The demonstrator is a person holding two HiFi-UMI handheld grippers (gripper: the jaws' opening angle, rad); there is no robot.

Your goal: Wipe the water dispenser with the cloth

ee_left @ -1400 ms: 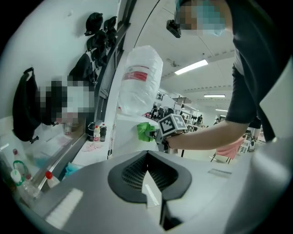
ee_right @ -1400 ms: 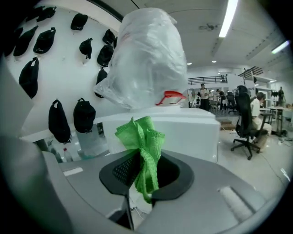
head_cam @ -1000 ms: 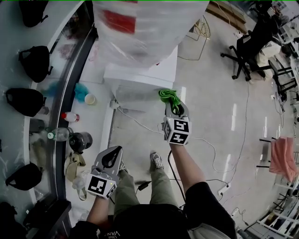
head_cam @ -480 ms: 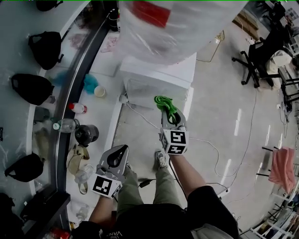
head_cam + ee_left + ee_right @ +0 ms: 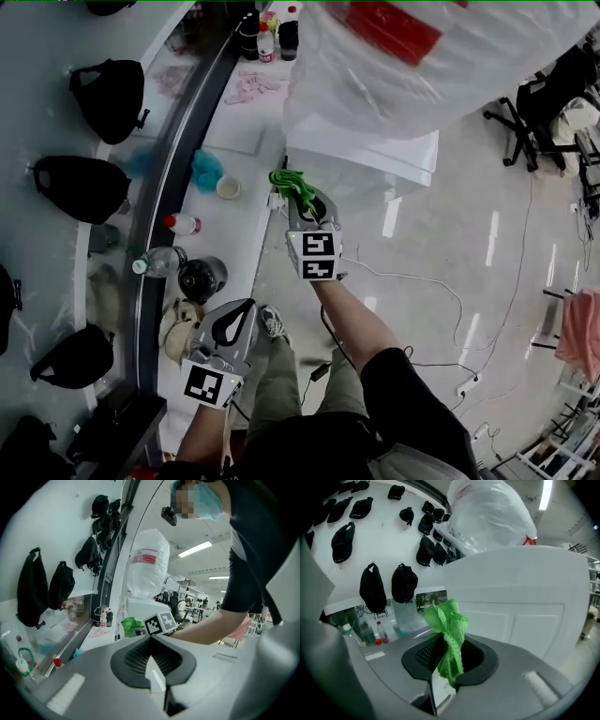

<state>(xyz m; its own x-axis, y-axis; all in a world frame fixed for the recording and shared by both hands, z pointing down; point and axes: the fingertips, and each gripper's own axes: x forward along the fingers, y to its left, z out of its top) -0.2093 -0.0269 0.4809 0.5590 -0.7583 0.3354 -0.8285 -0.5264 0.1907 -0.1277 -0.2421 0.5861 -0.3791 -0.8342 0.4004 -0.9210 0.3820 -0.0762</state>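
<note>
A white ledge along the wall, with glossy pale floor beside it.
On the ledge (image 5: pixel 246 141) lie a pink rag (image 5: pixel 251 86), a blue fluffy duster (image 5: pixel 206 171), a small cup (image 5: pixel 227 187), a red-capped bottle (image 5: pixel 181 223) and a dark round pot (image 5: pixel 202 278). On the floor (image 5: pixel 441 244) stand the water dispenser (image 5: pixel 375 159) and an office chair (image 5: pixel 539 103), and a white cable (image 5: pixel 412 277) trails across it.

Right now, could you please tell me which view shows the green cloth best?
The right gripper view: the green cloth sits large and central, pinched in the right gripper. The head view shows a small bunch; the left gripper view, a distant patch.
</note>
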